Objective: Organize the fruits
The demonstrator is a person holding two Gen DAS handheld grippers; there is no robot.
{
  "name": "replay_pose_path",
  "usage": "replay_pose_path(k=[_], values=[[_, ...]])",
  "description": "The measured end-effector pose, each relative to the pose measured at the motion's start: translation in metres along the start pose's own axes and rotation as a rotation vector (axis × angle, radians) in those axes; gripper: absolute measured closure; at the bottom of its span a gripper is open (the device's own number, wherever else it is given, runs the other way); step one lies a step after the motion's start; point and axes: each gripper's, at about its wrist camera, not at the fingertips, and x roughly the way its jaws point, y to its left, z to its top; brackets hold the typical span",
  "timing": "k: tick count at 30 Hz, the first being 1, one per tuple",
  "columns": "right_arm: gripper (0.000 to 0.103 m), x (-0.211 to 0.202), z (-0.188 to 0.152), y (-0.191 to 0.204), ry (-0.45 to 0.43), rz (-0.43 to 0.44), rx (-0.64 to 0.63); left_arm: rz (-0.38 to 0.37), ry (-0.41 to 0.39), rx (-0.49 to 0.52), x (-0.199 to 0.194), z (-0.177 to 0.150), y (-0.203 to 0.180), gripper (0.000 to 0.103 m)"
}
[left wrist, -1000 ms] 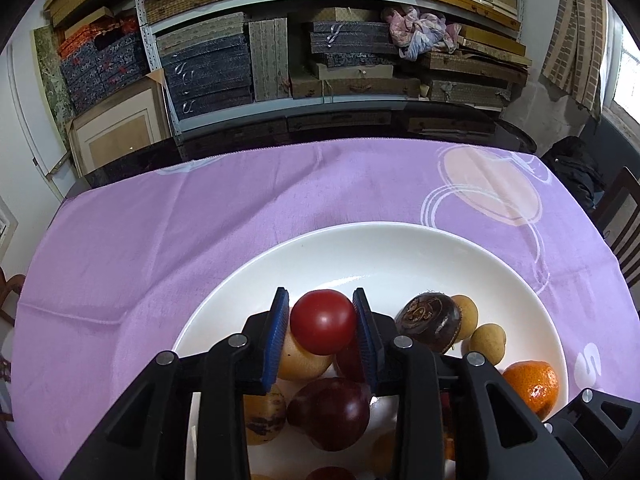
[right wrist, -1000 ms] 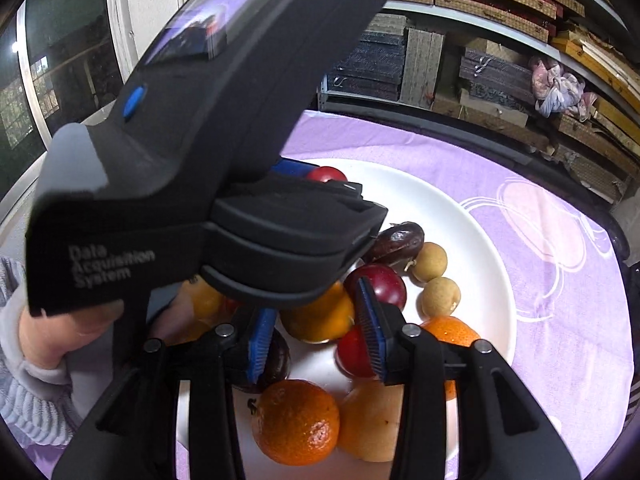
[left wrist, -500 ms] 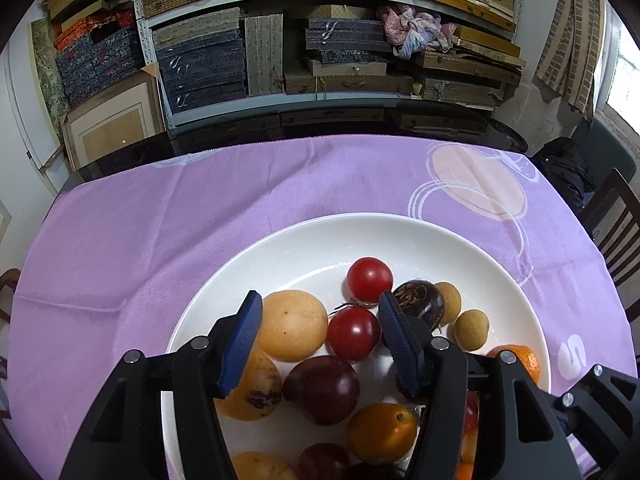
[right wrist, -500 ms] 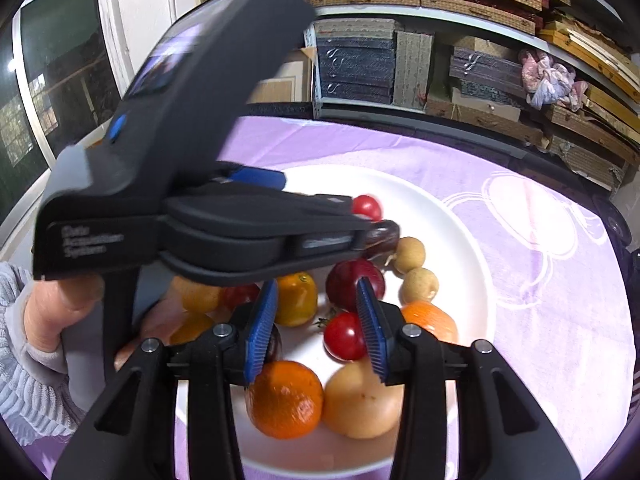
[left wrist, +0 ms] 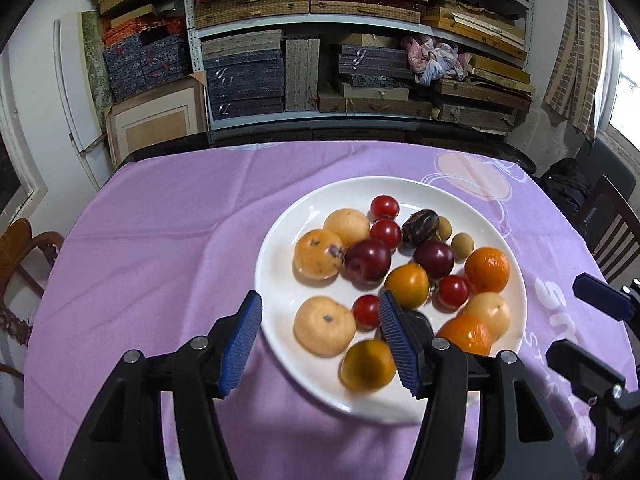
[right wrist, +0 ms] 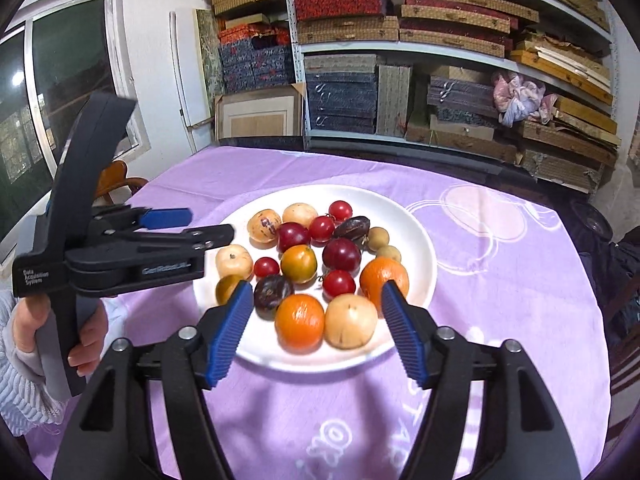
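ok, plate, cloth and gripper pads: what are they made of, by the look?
Plate: likely glazed ceramic; white, smooth, slightly glossy. Could be melamine.
Cloth: woven fabric, matte purple, printed, with soft creases and fold lines.
Pads: probably rubber or soft plastic; matte blue with fine ribs, on black plastic-looking arms.

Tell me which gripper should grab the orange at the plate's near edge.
Probably right. The right gripper has its opening jaws, with nothing gripped, framing the orange; the left gripper sits nearer the plate's other side.

Soft daylight — blurred, fisheye-warped edges.
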Motion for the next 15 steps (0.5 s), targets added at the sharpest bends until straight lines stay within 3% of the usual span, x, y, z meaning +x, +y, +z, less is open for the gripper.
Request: replay_pose_path(k=[1,8,10,15], values=[[0.034,-0.006,-0.004,0.002,-0.001,0.001,0.004,0.010,-0.004,-0.009,-0.006,-0.008,0.003,0.029],[0.027,-0.020,-0.040,0.013,0.009,0.015,0.069,0.059,-0.004,-0.019,-0.031,-0.056,0.009,0.027],[0.024,-0.018,-0.048,0.014,0.012,0.004,0.085,0.062,-0.002,-0.019,-0.034,-0.067,0.007,0.021],[0.009,-0.019,-0.058,0.018,-0.024,-0.057,0.084,0.068,-0.019,0.012,-0.040,-0.085,-0.007,0.015]])
